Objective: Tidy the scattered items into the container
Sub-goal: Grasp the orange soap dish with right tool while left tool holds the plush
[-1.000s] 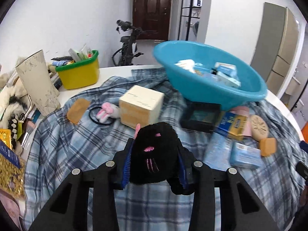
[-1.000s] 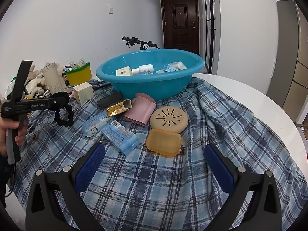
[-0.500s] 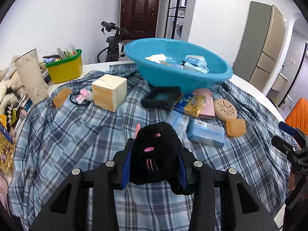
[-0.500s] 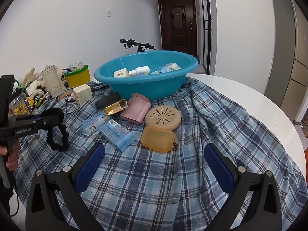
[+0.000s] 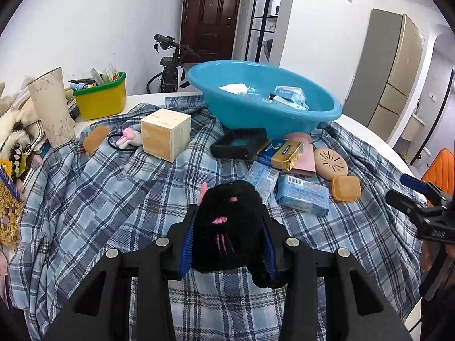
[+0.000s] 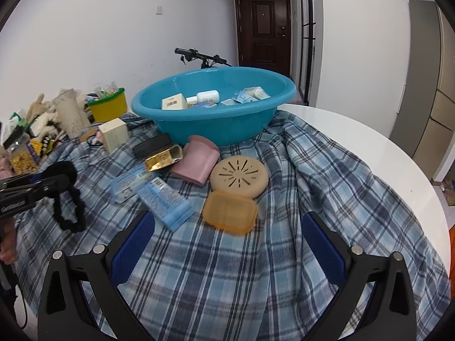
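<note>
Pinching a black fuzzy scrunchie [image 5: 227,227], possibly cat-faced, the left gripper [image 5: 227,236] risks snagging its dangling loop on the blue basin [image 5: 264,113] rim; right gripper [image 6: 227,244] spread, empty.

Near half of the blue plaid cloth [image 6: 227,278]: bare, open to approach. Between it and the round turquoise plastic basin [image 6: 216,130], a packed cluster: translucent orange soap case [image 6: 229,211], round tan slotted disc [image 6: 239,175], pink pouch [image 6: 196,159], pale blue packets [image 6: 163,203], gold-foil box [image 6: 162,157], black square tray [image 5: 240,143]. Pale wooden cube [image 5: 165,133] stands left of the basin. Cloth right of the cluster is bare; basin's open top unobstructed.
</note>
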Available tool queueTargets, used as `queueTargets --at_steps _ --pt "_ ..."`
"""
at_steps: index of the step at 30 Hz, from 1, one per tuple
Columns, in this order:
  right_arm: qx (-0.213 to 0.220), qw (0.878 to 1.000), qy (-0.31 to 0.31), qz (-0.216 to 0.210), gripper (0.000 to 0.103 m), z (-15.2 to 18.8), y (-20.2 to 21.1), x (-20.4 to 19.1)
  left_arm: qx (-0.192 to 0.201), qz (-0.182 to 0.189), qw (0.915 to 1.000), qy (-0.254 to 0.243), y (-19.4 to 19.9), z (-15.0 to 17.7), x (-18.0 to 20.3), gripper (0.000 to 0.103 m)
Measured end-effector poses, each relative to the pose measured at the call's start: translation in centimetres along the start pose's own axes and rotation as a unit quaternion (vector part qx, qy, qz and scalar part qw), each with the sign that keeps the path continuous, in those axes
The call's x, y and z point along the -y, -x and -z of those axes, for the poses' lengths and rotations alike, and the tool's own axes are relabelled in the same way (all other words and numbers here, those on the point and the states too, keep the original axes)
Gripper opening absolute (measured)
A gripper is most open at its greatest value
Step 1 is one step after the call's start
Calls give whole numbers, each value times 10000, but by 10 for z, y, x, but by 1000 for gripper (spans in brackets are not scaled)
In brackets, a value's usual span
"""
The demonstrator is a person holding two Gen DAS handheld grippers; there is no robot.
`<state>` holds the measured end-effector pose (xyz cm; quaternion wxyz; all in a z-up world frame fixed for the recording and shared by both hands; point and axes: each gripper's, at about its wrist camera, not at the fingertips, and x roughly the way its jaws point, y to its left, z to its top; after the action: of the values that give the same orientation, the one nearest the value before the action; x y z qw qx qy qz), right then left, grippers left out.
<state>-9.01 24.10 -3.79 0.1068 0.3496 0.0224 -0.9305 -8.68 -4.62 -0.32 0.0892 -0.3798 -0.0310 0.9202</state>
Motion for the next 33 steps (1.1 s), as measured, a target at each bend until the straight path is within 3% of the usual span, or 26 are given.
queueTargets --at_steps 8,13,22,27,33 --pt "22 9993 271 247 102 -13 -34 -14 -45 -29 10000 17 -9 -1 -6 42" --pt "-77 9976 499 464 83 -14 -55 -14 -59 -9 10000 -14 -11 -2 -8 42" --pt "-735 9959 291 445 79 0 -85 -2 -20 -5 10000 -23 -10 -7 -12 42" --pt "-930 9944 314 398 64 7 -93 -2 -73 17 10000 -36 -13 -4 -10 42" --pt "-889 9949 285 391 63 7 -86 -1 -108 6 9999 -18 -13 -2 -10 42"
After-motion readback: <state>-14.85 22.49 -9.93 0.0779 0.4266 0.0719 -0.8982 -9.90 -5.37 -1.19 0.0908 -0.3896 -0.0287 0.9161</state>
